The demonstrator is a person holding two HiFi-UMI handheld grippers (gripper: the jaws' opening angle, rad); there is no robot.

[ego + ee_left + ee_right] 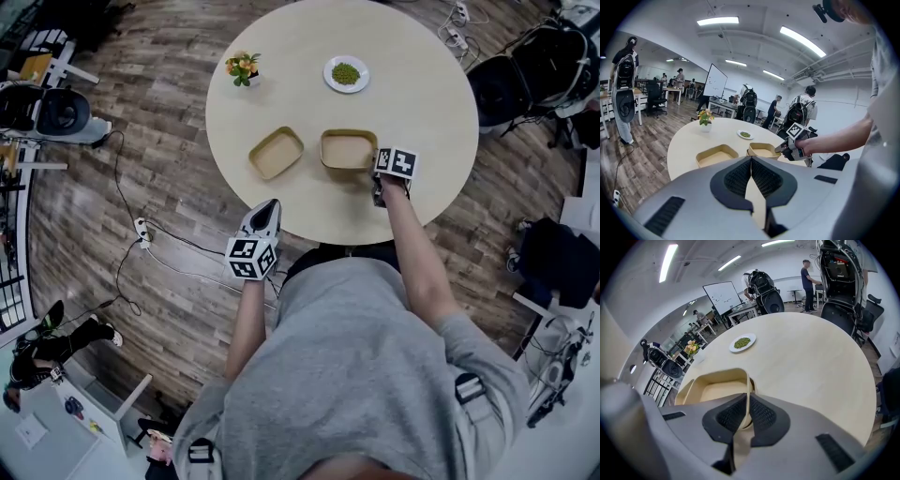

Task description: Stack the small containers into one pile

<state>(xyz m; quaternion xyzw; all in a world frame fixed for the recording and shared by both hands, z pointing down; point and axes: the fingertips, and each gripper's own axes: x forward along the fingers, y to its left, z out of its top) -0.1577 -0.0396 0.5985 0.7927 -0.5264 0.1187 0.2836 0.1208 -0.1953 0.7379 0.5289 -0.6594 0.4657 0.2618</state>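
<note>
— Pinching which part, the right gripper (746, 414)?

— The thin side wall of the right-hand container (348, 148), at that container's 3 o'clock edge. Its jaws are closed on the rim, one pad inside and one outside. That container sits toward 6 o'clock on the round table (412, 84). The other container (276, 152) lies near it at its 9 o'clock, apart, not yet nested.

— And the left gripper (269, 208)?

— Its jaws meet with nothing between them, and it hangs off the table at about 7 o'clock.

— How would the container handle?

— It looks like a light, empty, thin-walled tray, perhaps pulp or fibre. It is probably stiff enough to lift by one wall, yet likely to tilt and flex from a one-sided hold. The surface seems matte, so slipping is a small worry and crushing the rim the larger one. The wall hold seems sound, and the sloped sides should let it drop into its twin.
</note>
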